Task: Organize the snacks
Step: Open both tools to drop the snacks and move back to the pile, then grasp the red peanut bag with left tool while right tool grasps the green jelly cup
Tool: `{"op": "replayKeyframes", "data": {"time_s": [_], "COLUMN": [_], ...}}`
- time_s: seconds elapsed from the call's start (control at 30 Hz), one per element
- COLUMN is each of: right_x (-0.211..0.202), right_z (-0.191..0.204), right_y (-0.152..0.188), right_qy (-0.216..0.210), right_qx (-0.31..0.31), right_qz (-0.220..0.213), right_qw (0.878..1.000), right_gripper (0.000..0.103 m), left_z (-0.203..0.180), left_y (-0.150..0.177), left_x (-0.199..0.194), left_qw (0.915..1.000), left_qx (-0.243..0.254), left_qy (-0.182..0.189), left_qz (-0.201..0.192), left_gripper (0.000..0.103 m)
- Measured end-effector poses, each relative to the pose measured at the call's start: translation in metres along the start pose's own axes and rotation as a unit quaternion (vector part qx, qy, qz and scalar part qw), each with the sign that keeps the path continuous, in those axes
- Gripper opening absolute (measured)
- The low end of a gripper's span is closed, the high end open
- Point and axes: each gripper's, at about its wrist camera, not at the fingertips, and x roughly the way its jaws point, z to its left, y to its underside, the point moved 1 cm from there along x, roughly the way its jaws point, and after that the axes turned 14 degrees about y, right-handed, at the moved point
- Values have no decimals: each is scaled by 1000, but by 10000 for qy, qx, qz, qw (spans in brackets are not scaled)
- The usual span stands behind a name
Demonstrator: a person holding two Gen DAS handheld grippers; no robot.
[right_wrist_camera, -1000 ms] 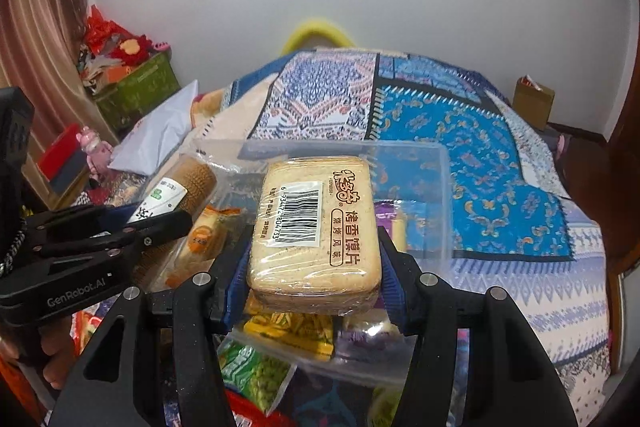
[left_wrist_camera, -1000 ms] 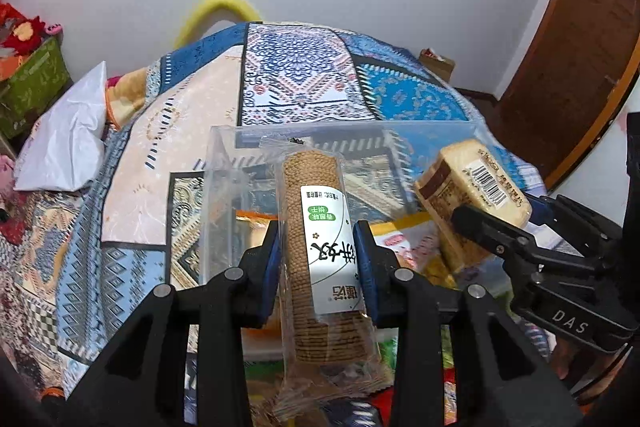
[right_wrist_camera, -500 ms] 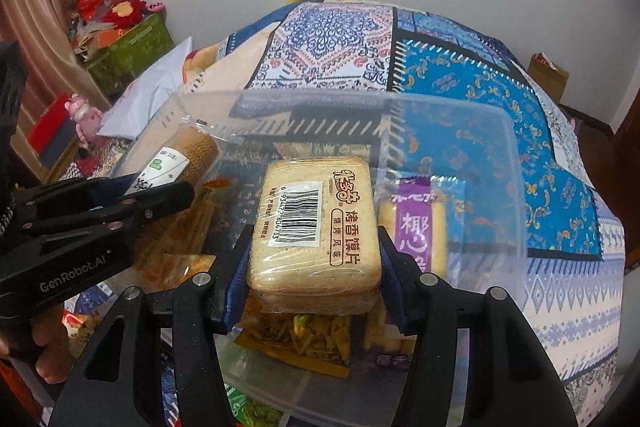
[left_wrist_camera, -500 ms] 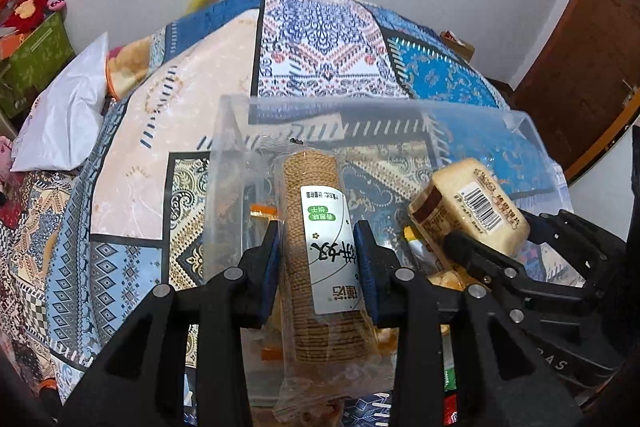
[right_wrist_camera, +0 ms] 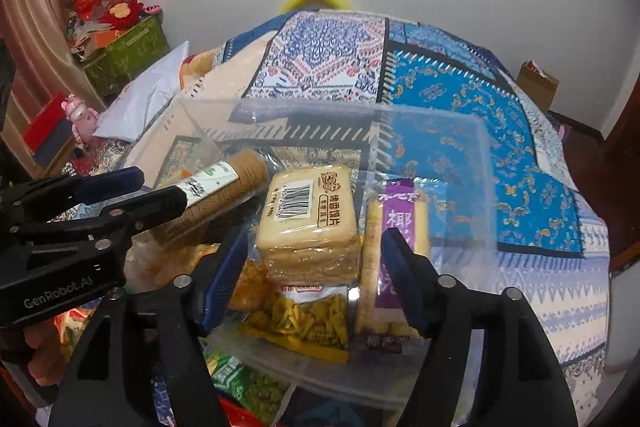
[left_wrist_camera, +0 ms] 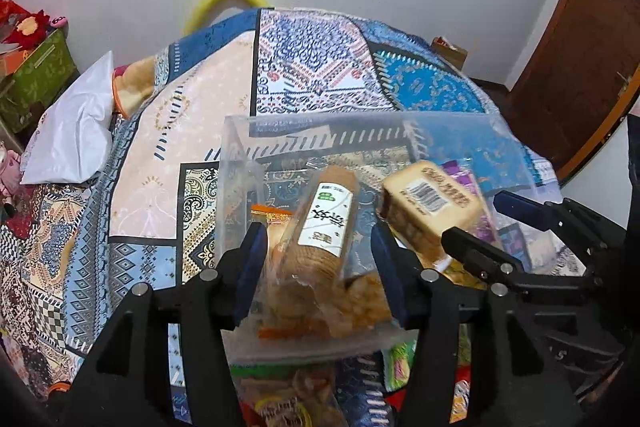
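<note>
A clear plastic bin (left_wrist_camera: 240, 147) (right_wrist_camera: 460, 131) sits on a patterned bedspread. My left gripper (left_wrist_camera: 318, 259) is open over the bin; the round biscuit roll (left_wrist_camera: 326, 223) (right_wrist_camera: 224, 191) lies free between its fingers, tilted on other snacks. My right gripper (right_wrist_camera: 316, 267) is open; the tan toast-slice pack (right_wrist_camera: 310, 223) (left_wrist_camera: 430, 203) rests loose in the bin between its fingers. A purple-labelled pack (right_wrist_camera: 400, 227) and a yellow snack bag (right_wrist_camera: 304, 315) lie in the bin beside and under it.
More snack bags (right_wrist_camera: 240, 383) lie in front of the bin. A white pillow (left_wrist_camera: 76, 131) and green box (left_wrist_camera: 36, 75) are at left, a wooden door (left_wrist_camera: 580, 47) at right, a cardboard box (right_wrist_camera: 536, 83) by the wall.
Both grippers have opened. The biscuit roll and the toast pack have dropped from the jaws into the bin and tilted.
</note>
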Motion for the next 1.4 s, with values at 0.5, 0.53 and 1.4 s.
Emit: {"op": "replayKeyframes", "data": {"time_s": [0.5,0.53,1.4], "right_x": [-100,-106,-81], "right_z": [-27,-29,-66], "right_y": [16,19,110], "right_qy": [117,144,775], "right_qx": [194,203,264], "right_qz": [-722,-762,11], "right_qw": [9971,9968,9966], "right_gripper": [67,68,72], "left_z": [-22,-22,56], "left_y": [31,35,155], "left_x": [-95,-99,-89], "left_qw": [9990,9990,9971], "left_qx": [280,278,-337], "left_qy": [20,4,-457], "left_qz": [-360,-360,507], "left_gripper": [61,61,63]}}
